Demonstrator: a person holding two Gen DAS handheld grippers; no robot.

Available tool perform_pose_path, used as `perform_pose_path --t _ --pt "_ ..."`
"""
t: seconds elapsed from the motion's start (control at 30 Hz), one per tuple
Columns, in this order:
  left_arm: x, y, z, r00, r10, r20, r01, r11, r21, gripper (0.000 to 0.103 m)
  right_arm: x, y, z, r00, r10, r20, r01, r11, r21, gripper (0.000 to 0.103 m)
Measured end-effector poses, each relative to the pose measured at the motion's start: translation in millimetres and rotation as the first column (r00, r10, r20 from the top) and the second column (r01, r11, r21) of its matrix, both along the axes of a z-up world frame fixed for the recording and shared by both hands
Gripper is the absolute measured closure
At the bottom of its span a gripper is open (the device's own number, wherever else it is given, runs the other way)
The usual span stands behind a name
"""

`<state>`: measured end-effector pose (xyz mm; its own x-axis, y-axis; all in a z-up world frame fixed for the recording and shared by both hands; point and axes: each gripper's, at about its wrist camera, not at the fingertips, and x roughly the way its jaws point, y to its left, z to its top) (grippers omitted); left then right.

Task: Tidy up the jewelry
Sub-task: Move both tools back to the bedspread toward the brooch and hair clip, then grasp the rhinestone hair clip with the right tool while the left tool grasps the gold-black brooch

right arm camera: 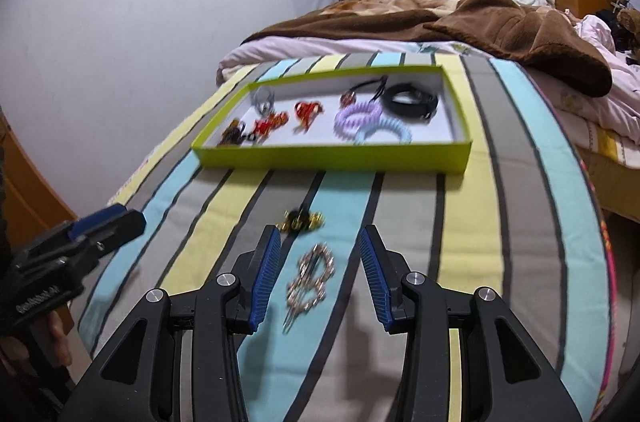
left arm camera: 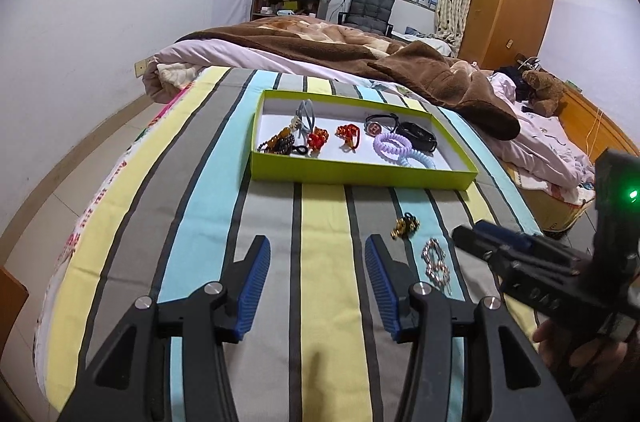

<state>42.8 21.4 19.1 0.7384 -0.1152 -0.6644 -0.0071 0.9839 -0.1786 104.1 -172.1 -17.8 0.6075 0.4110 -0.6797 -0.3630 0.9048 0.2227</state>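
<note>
My right gripper (right arm camera: 316, 272) gapes empty around the silver hair clip (right arm camera: 310, 282), centre-bottom, lined up to grab; left gripper (left arm camera: 318, 280) open, spare; green tray (right arm camera: 332, 158) waits mid-frame, gold-black clip (right arm camera: 302, 218) just beyond.

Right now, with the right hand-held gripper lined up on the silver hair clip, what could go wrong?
1. The silver hair clip lies flat on the soft striped sheet; the right hand-held gripper may pinch fabric.
2. The gold-and-black piece sits just beyond and could get knocked.
3. The green tray is already crowded; a drop may tangle pieces.
</note>
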Motion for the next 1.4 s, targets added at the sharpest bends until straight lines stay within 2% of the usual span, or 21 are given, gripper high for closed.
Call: perform_pose_path --t 0.27,0.63,0.77,0.83,0.87,1.17,1.4 --pt "-9 -1 -4 1.000 -0.011 -0.004 0.010 1.000 -0.013 0.052 -6 22 -21 0.999 0.020 -0.037 -0.025 0.993 -0.115 0.060" --pt "-9 -2 -11 1.000 -0.019 -0.023 0.018 1.000 -0.025 0.052 -3 32 -28 0.999 0.007 -0.047 -0.017 0.977 -0.211 0.060" --pt "-7 -4 -11 0.999 -0.025 -0.026 0.024 0.999 -0.026 0.052 -4 32 -28 0.999 0.010 -0.047 -0.019 0.977 -0.210 0.061" --pt "-6 -6 -11 0.999 -0.028 -0.027 0.027 0.999 -0.024 0.052 -4 31 -28 0.999 0.004 -0.043 -0.014 0.976 -0.218 0.068" --pt "-5 -7 -11 0.999 -0.030 -0.028 0.029 0.999 -0.023 0.052 -4 30 -28 0.999 -0.003 -0.040 -0.006 0.975 -0.223 0.075" --pt "3 -17 -12 0.997 -0.057 -0.044 0.056 0.998 -0.025 0.052 -7 14 -23 0.999 0.015 -0.046 -0.023 0.984 -0.177 0.076" --pt "21 -32 -14 0.990 -0.126 -0.060 0.123 0.991 -0.056 0.052 -9 -8 -14 1.000 -0.005 -0.029 0.001 0.991 -0.136 0.076"
